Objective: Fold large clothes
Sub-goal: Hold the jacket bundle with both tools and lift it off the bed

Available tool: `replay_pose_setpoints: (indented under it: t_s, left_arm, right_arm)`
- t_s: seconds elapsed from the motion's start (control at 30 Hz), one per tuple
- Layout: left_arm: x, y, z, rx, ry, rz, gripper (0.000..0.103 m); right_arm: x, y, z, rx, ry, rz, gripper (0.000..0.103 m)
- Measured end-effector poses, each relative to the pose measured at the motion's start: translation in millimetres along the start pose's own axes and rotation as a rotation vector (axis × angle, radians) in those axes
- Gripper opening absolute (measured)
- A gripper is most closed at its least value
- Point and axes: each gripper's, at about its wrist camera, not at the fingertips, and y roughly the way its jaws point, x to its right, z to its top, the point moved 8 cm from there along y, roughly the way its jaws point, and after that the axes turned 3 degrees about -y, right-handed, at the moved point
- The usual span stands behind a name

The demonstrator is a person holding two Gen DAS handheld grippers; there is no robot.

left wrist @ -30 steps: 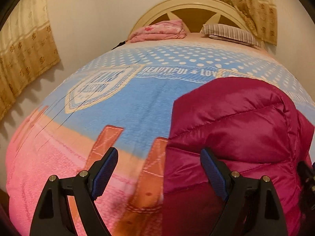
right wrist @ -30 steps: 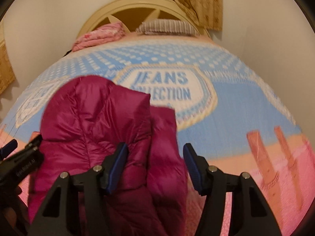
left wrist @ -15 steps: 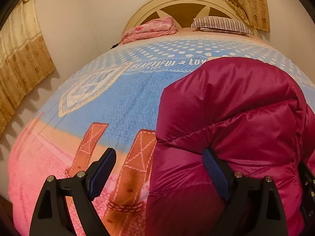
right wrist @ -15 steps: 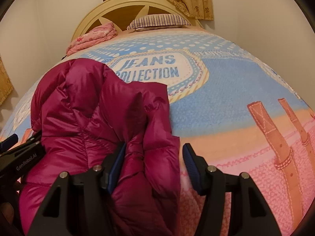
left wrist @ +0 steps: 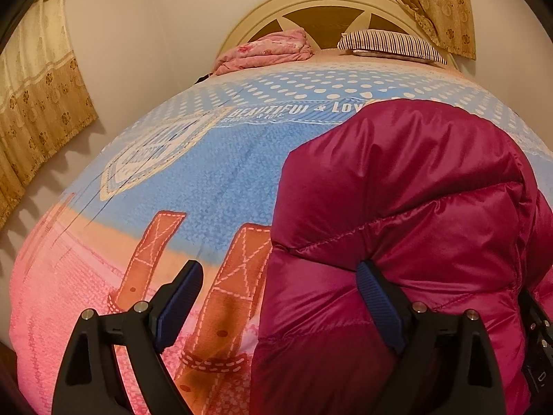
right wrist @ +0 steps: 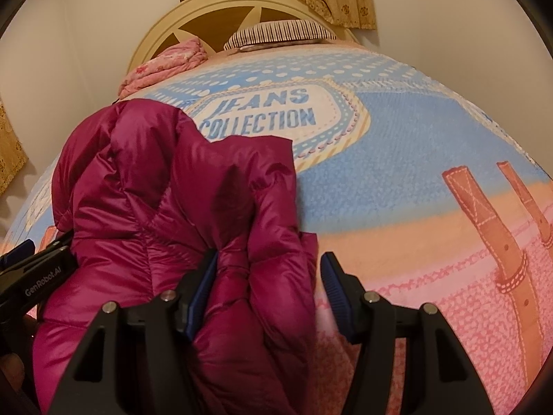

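Observation:
A magenta puffer jacket (left wrist: 414, 214) lies bunched on the bed; it also shows in the right wrist view (right wrist: 155, 200). My left gripper (left wrist: 276, 304) is open wide at the jacket's left edge, with the jacket's edge between the pads and the right pad (left wrist: 373, 297) against the fabric. My right gripper (right wrist: 269, 294) is open around a fold at the jacket's right edge, with the left pad (right wrist: 204, 287) pressed into the fabric. The left gripper's body (right wrist: 34, 276) shows at the left of the right wrist view.
The bed is covered by a blue, orange and pink printed blanket (left wrist: 214, 180), also in the right wrist view (right wrist: 414, 159). A folded pink quilt (left wrist: 266, 52) and a striped pillow (left wrist: 390, 43) lie by the headboard (left wrist: 311, 10). Curtains (left wrist: 38, 103) hang at the left wall.
Both grippers have moved forward and lower toward the jacket, which now fills more of both views. The jacket's edges now sit between the open jaws.

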Motion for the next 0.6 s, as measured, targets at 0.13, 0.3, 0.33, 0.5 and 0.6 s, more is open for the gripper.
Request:
replay_pose_setpoints:
  t_s: [0.13, 0.3, 0.33, 0.5, 0.6]
  left_arm:
    - [0.7, 0.5, -0.2, -0.002, -0.004, -0.002, 0.091]
    - [1.2, 1.2, 0.6, -0.004, -0.002, -0.001, 0.091]
    - [0.9, 1.2, 0.6, -0.003, -0.003, -0.001, 0.091]
    - [2.8, 0.0, 0.6, 0.003, 0.011, 0.018, 0.091]
    - [4.0, -0.9, 0.9, 0.010, 0.023, 0.031, 0.091]
  right_arm:
    - [1.2, 2.8, -0.1, -0.009, 0.006, 0.005, 0.061]
    - [2.5, 6.5, -1.1, -0.022, 0.019, 0.016, 0.063]
    - [2.5, 6.9, -1.2, -0.022, 0.020, 0.015, 0.063]
    - [2.5, 6.7, -1.6, -0.021, 0.017, 0.011, 0.063]
    - [2.3, 5.3, -1.1, -0.017, 0.014, 0.005, 0.063]
